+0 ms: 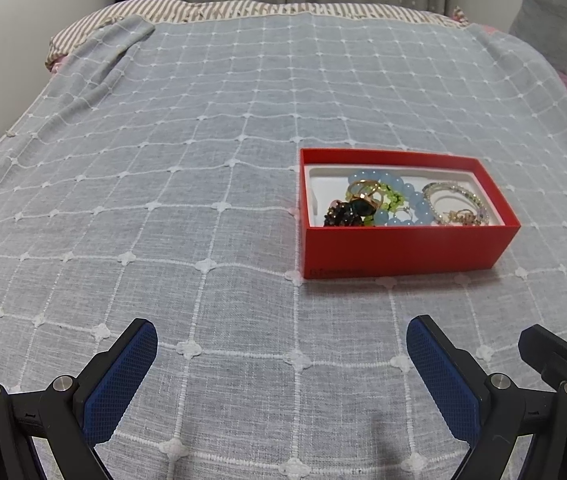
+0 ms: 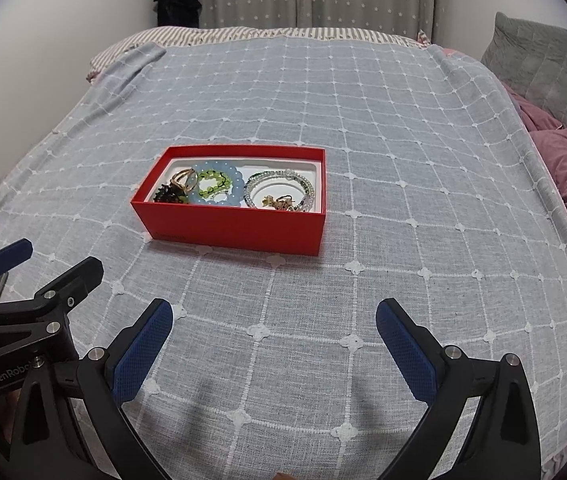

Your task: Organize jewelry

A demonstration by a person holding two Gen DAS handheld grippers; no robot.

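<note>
Both tools hang low over the bed, empty. The left gripper (image 1: 281, 344) has its blue pads spread wide at the bottom of the left wrist view, holding nothing; the right gripper (image 2: 273, 322) is likewise released, its fingers framing bare cloth at the bottom of the right wrist view. They sit close side by side, the left one showing at the lower left of the right wrist view, so a careless sweep could knock one against the other.

Beyond them, past a stretch of grey checked bedspread (image 1: 163, 184), stands the red box (image 1: 403, 248), right of centre in the left view and left of centre in the right. All the jewelry lies inside it on a white liner: a blue bead bracelet (image 2: 219, 196), a green bead bracelet (image 2: 211, 182) lying within it, gold rings (image 2: 185, 178) and a dark cluster piece (image 2: 167, 194) to the left, a clear bead bracelet (image 2: 283, 188) to the right with a small gold piece (image 2: 277, 201) inside its loop.

The trouble, I judge, is the tangle. The pieces overlap and touch, so closing on one may drag a neighbour out with it. The rings look small for such broad pads and could slip. The box looks light and rests on soft bedding, so a push against its wall may tip or slide it, and anything dropped could hide in the weave.
</note>
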